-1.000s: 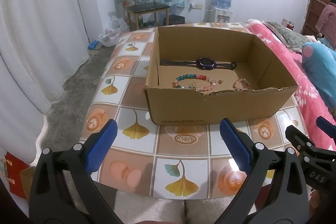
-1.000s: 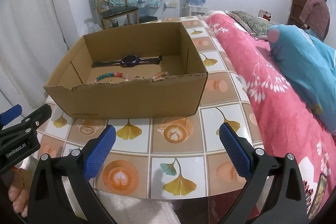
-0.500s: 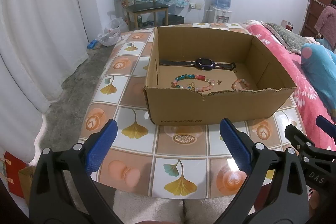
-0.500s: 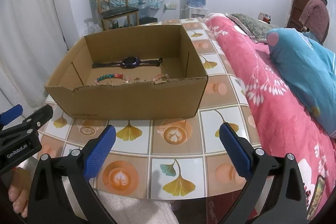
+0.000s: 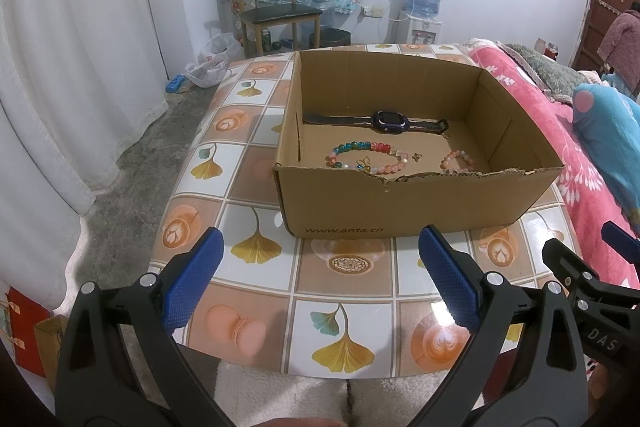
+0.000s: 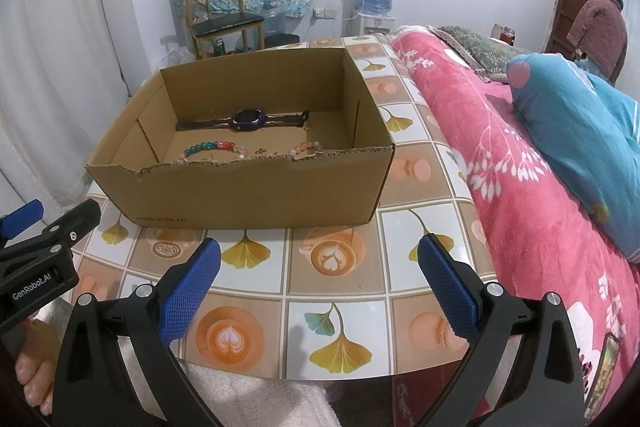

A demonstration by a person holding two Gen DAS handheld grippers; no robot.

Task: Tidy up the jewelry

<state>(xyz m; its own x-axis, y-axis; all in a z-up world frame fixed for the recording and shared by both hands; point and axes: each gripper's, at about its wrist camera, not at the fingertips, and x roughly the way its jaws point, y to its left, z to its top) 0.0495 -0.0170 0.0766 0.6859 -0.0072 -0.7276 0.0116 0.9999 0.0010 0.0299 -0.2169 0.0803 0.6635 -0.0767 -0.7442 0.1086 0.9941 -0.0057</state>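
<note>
An open cardboard box (image 5: 384,205) (image 6: 256,193) stands on the tiled table (image 5: 340,291). On its floor lie a purple watch (image 5: 390,119) (image 6: 248,119), a multicoloured bead bracelet (image 5: 368,155) (image 6: 216,147), a small pink bead bracelet (image 5: 458,161) (image 6: 308,146) and tiny gold pieces (image 5: 417,156). My left gripper (image 5: 320,271) hovers open over the table's near edge, in front of the box. My right gripper (image 6: 318,271) is open too, level with it and to its right. Nothing is between either pair of fingers.
A bed with a pink blanket (image 6: 520,163) and a blue pillow (image 6: 580,131) runs along the table's right side. White curtains (image 5: 72,67) hang left. A chair (image 5: 276,15) and a water dispenser (image 5: 426,3) stand at the back wall. A person (image 6: 600,27) is by the door.
Both grippers have risen a little, so more of the box floor shows. The jewelry has not moved.
</note>
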